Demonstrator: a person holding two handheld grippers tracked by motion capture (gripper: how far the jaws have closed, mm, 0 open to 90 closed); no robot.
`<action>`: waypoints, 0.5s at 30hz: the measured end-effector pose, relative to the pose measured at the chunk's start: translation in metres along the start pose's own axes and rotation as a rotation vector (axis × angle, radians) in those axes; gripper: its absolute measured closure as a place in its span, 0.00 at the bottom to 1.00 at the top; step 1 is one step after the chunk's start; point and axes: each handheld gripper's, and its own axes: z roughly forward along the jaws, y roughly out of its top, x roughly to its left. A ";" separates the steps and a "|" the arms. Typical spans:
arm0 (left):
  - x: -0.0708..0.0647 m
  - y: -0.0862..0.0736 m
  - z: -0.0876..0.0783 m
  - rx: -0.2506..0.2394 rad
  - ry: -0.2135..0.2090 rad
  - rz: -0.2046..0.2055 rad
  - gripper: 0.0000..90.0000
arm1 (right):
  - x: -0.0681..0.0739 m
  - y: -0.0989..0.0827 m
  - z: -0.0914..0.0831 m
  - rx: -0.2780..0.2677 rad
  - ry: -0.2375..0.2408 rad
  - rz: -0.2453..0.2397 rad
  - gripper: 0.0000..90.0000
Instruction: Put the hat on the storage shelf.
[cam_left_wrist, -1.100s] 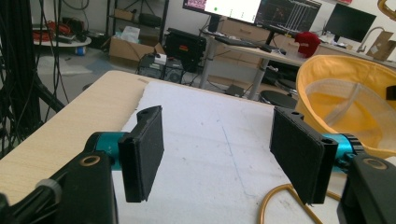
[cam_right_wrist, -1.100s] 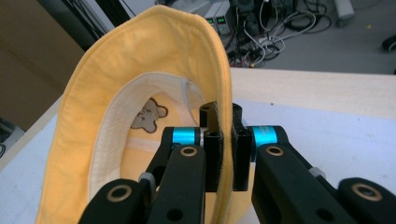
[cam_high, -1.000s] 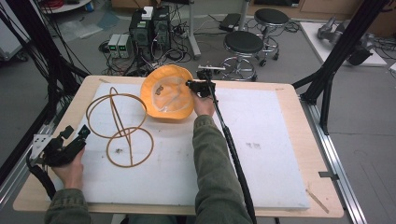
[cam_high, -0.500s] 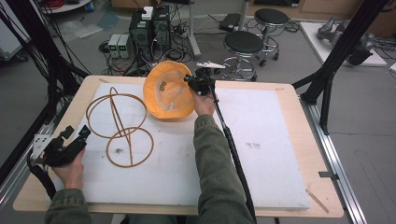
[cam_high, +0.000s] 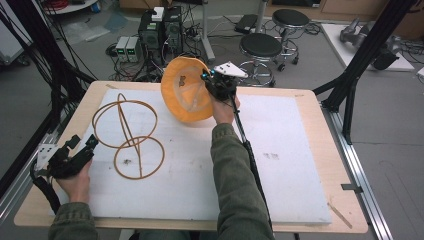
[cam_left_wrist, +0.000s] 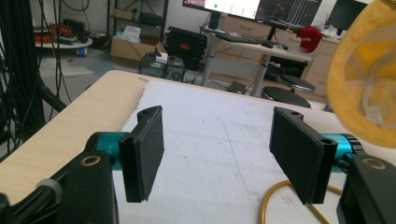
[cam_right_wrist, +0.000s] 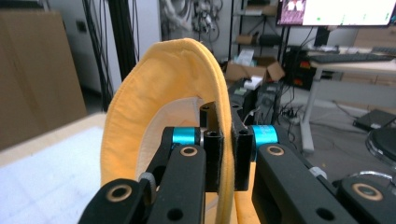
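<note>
High view: yellow hat (cam_high: 187, 90) lifted off the white mat (cam_high: 300, 165), higher and more upright than a second ago, when it hung lower near the mat's far edge. Right gripper (cam_high: 212, 82) clamped on the brim, opening of the hat turned toward the camera. Wire hat stand (cam_high: 129, 134) lying on its side on the mat, between the two hands, not yet touched. Left gripper (cam_high: 75, 150) resting at the near left corner, same place as before.

Left gripper view: jaws wide apart, nothing between them. Part of the stand's lower ring (cam_left_wrist: 271, 207) just beside the right jaw. Hat seen at the upper right, in the air.

Right gripper view: jaws narrow, pinching the hat's brim (cam_right_wrist: 224, 140) between the pads. Crown hanging to the left; possibly an inner label inside, too blurred to confirm.

Meaning for the work: hat picked up securely; probably next, standing the wire frame up with the left gripper and placing the hat over it.
</note>
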 end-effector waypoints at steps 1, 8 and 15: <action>0.000 0.000 0.000 0.001 0.000 0.000 0.39 | 0.000 0.002 -0.004 -0.031 -0.003 -0.011 0.97; 0.000 -0.002 0.000 0.006 -0.002 -0.004 0.39 | 0.002 0.020 -0.031 -0.200 -0.016 -0.022 0.97; -0.001 -0.002 0.000 0.004 -0.001 -0.005 0.39 | 0.003 0.033 -0.046 -0.274 0.002 -0.005 0.96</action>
